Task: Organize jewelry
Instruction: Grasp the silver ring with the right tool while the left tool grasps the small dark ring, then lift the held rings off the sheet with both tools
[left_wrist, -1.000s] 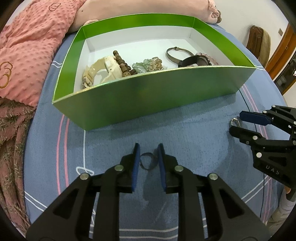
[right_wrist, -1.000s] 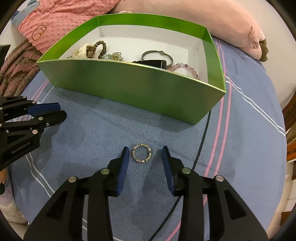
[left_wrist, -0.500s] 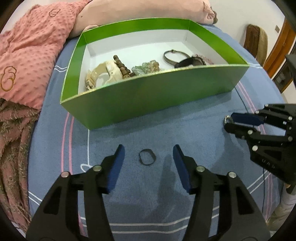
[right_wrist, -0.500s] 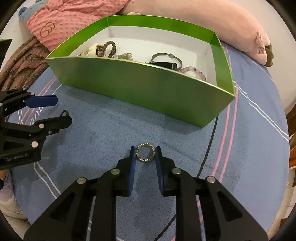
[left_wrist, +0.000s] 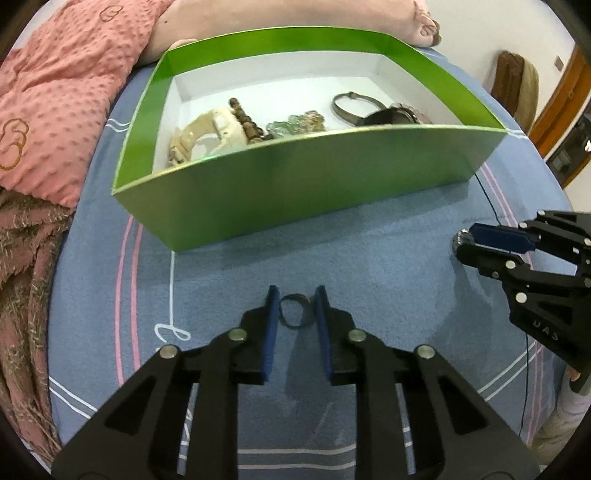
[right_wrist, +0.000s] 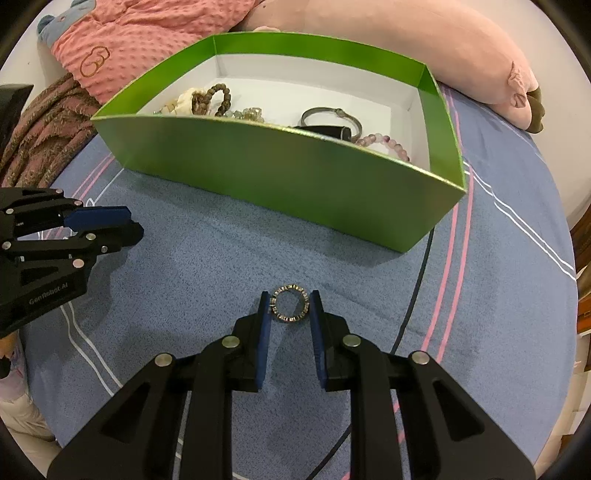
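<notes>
The left claw (right_wrist: 107, 230), lettered "GenRobot AI", grips a dark ring (left_wrist: 294, 310); the right claw (left_wrist: 466, 248), marked "UAS", pinches a studded ring (right_wrist: 290, 303) before the box (right_wrist: 280, 173).

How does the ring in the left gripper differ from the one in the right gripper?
The dark ring is a plain, thin band; the studded ring is silvery with a patterned rim. The dark ring looks tilted; the studded ring faces its camera flat on. Each sits between closed blue pads, left gripper and right gripper.
</notes>
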